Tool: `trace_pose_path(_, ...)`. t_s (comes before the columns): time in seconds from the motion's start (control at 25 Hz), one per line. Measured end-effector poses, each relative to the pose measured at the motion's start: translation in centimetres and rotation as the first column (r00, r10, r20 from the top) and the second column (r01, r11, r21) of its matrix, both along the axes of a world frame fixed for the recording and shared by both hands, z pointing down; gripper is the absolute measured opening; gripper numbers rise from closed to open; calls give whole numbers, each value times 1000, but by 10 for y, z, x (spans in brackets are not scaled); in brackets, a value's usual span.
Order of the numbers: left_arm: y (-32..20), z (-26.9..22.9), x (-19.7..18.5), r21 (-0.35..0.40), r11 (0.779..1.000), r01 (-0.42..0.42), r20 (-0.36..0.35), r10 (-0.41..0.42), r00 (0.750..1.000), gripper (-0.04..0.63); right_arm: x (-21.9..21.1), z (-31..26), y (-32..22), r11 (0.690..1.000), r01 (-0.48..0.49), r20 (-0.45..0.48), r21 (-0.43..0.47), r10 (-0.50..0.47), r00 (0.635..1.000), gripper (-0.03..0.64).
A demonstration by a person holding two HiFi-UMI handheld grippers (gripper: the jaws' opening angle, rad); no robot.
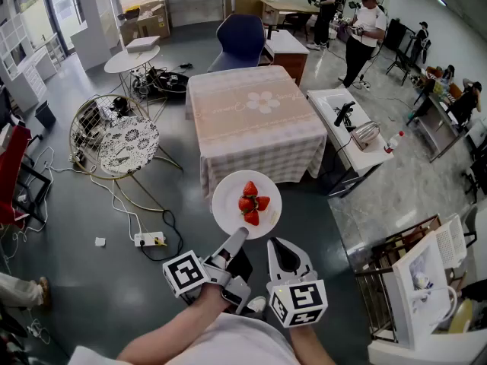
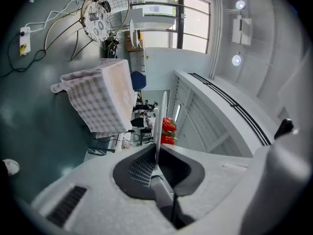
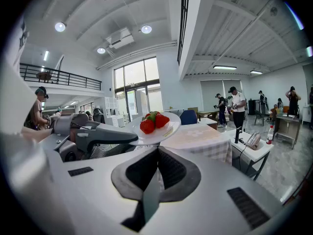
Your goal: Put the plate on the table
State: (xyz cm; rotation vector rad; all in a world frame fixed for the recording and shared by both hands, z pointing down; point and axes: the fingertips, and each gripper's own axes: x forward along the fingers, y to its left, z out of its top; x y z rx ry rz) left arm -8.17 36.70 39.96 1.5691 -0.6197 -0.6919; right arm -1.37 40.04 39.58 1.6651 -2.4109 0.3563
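A white plate (image 1: pixel 246 204) with several strawberries (image 1: pixel 250 201) hangs in the air in front of the table. My left gripper (image 1: pixel 238 238) is shut on the plate's near rim. In the left gripper view the plate (image 2: pixel 157 126) stands edge-on between the jaws, the strawberries (image 2: pixel 167 131) beside it. The table (image 1: pixel 255 116), under a checked cloth with a flower print, lies just beyond the plate with nothing on it. My right gripper (image 1: pixel 286 243) is to the right of the left one, shut and holding nothing. In the right gripper view the plate (image 3: pixel 166 131) and the left gripper (image 3: pixel 98 137) show ahead.
A blue chair (image 1: pixel 242 38) stands behind the table. At the left are a wire chair with a patterned cushion (image 1: pixel 125 144), a round side table (image 1: pixel 131 59) and a power strip with cables (image 1: pixel 150 239) on the floor. A white bench (image 1: pixel 350 135) stands right of the table. People (image 1: pixel 365 33) stand far back.
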Motion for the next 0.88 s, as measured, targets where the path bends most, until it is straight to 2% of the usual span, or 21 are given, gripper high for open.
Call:
trace_pose_path(0.28, 0, 4, -8, -8, 1000, 1, -5, -1, 1000, 20, -8, 3, 0, 1000, 1, -5, 1, -1, 1000, 3)
trace_pose_path(0.88, -34, 10, -78, -24, 1000, -16, -45, 15, 999, 20, -74, 0, -36, 1000, -13, -57, 7, 14, 998, 4)
